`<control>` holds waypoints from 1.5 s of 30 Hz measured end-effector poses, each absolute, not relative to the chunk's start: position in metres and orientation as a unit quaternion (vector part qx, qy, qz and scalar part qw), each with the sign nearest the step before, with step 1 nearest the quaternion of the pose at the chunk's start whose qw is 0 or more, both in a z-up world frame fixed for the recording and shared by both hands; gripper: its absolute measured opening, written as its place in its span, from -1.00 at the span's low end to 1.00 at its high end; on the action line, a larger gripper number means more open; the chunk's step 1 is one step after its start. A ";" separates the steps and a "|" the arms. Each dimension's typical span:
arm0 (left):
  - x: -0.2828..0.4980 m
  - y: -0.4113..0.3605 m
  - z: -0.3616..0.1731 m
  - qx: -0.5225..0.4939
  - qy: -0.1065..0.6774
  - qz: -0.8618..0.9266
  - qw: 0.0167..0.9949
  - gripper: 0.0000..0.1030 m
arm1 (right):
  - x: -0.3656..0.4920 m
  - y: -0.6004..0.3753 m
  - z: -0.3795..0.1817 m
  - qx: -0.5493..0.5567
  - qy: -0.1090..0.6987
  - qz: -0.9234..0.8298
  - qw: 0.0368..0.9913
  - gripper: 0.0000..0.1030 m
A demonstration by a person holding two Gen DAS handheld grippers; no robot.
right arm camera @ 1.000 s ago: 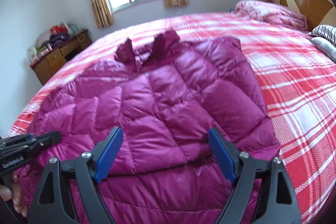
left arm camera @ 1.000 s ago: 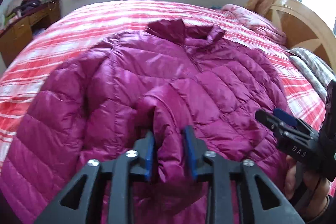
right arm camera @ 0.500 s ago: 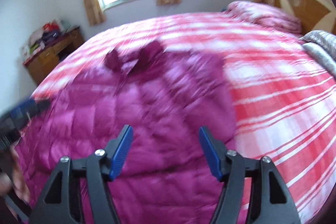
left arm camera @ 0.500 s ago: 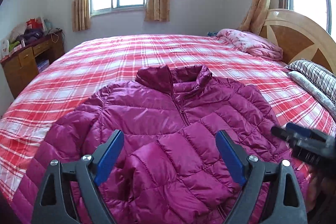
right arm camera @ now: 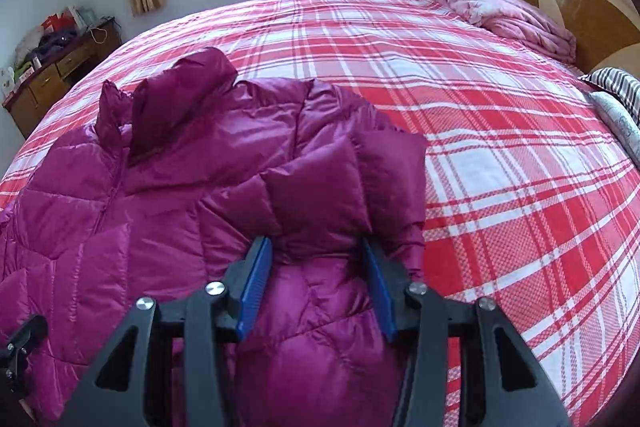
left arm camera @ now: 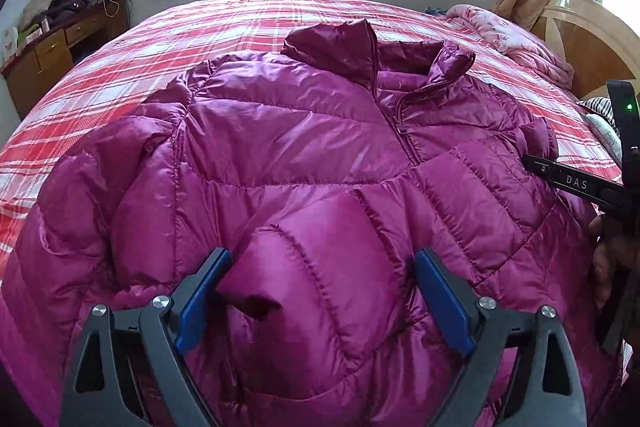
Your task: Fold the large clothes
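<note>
Jacket (left arm camera: pixel 304 155) dead ahead, a big magenta puffer lying flat on the plaid bed (right arm camera: pixel 500 147), collar (left arm camera: pixel 360 47) at the far end and hem toward me, so its long axis runs straight away from both my hands. My left gripper (left arm camera: pixel 320 299) stands wide, its jaws just opened; the folded-in sleeve (left arm camera: pixel 320 267) lies between the blue pads but they do not press it. My right gripper (right arm camera: pixel 316 287) is over at the jacket's right edge, jaws just closing to a middling gap around a puffy ridge of the right sleeve (right arm camera: pixel 344 203). The cloth fills that gap and looks pinched, I judge. This sleeve lies beside the body, running up toward the shoulder. My right hand is the nearer one here, so the next fold inward, toward the zip (left arm camera: pixel 400 119), looks like its job.
</note>
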State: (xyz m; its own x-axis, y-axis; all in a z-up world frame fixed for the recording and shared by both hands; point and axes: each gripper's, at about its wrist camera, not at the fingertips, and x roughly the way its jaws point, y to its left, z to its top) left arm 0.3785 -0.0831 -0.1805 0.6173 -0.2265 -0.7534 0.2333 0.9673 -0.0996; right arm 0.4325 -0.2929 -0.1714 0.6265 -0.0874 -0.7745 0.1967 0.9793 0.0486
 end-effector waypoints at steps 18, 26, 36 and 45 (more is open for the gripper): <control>0.380 -0.088 -0.184 0.015 0.425 -0.126 0.897 0.92 | 0.366 -0.209 -0.119 0.056 0.391 -0.020 0.919 0.38; 0.379 -0.087 -0.184 0.012 0.425 -0.128 0.896 0.93 | 0.367 -0.186 -0.168 0.040 0.421 -0.025 0.906 0.39; 0.379 -0.086 -0.184 0.011 0.425 -0.127 0.896 0.93 | 0.371 -0.184 -0.176 0.029 0.431 -0.034 0.901 0.43; 0.380 -0.087 -0.184 0.012 0.426 -0.124 0.896 0.93 | 0.370 -0.181 -0.177 0.024 0.432 -0.038 0.901 0.44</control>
State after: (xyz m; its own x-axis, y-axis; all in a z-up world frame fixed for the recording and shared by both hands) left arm 0.3802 -0.0866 -0.1844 0.6059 -0.2121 -0.7667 0.2332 0.9688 -0.0837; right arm 0.3700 -0.1809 -0.1770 0.6238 -0.0486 -0.7800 0.0897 0.9959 0.0097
